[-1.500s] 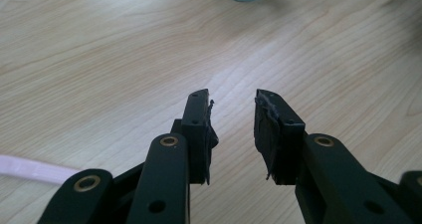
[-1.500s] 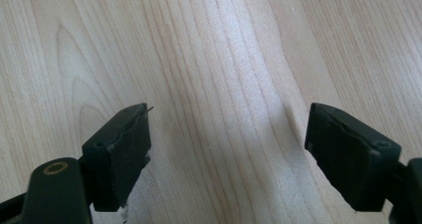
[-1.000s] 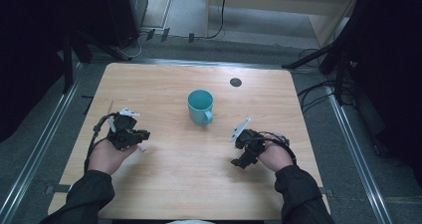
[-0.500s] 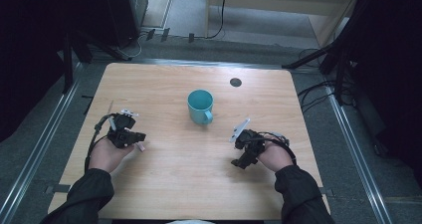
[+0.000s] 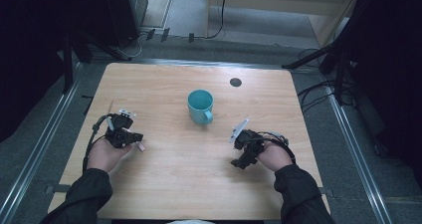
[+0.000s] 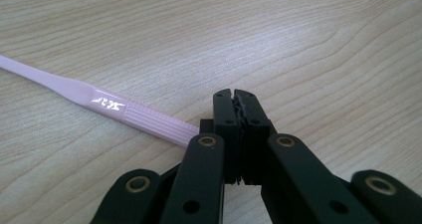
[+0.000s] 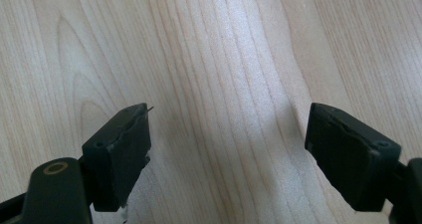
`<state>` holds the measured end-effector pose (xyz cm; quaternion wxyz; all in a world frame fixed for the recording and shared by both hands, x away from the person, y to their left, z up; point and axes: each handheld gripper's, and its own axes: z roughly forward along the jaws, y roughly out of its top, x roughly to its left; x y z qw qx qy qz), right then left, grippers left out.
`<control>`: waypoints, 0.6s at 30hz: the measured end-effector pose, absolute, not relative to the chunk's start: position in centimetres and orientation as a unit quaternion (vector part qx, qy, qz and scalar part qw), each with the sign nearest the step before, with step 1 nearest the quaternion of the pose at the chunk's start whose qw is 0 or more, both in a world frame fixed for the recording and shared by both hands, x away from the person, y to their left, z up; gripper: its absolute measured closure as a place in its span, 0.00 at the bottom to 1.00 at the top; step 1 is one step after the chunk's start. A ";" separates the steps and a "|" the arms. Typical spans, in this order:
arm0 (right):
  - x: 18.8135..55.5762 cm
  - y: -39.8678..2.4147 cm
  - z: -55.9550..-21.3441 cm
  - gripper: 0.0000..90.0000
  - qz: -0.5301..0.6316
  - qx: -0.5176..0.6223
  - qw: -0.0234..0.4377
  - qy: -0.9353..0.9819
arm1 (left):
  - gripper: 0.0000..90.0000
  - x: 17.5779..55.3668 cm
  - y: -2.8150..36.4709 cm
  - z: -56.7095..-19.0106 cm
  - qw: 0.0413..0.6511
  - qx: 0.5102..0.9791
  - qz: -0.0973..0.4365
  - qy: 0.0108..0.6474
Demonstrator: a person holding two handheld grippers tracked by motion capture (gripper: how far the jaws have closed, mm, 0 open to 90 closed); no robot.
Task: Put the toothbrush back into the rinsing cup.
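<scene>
Left gripper view: left gripper (image 6: 234, 97) jaws fully closed, clamping end of pink toothbrush (image 6: 119, 109) lying across wooden table (image 6: 323, 50). Right gripper (image 7: 226, 144) jaws wide apart, holding nothing.

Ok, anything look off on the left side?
Possibly: the left gripper is shut tip to tip, yet the pink toothbrush handle lies against one jaw's outer side, seemingly not between them. The mug stands upright.

Left tongs (image 6: 234, 97): jaws pressed together, tips just above the desk (image 5: 174, 184), pointing toward the middle.
Right tongs (image 7: 224, 149): jaws spread wide, angled down.
Left hand (image 5: 102, 154): wraps its tongs from behind.
Forearms: dark sleeves, entering from the near edge.
</scene>
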<state>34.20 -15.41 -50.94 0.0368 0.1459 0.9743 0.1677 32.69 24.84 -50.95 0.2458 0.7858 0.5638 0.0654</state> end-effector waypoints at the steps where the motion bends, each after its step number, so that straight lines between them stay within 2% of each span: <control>1: 34.2 -15.4 -50.9 0.21 0.168 0.146 0.037 0.974 | 0.99 32.7 24.9 -51.0 0.247 0.786 0.067 0.563; 18: 34.3 -15.0 -51.0 0.21 0.165 0.136 0.034 0.976 | 0.99 32.5 25.5 -51.3 0.232 0.785 0.060 0.571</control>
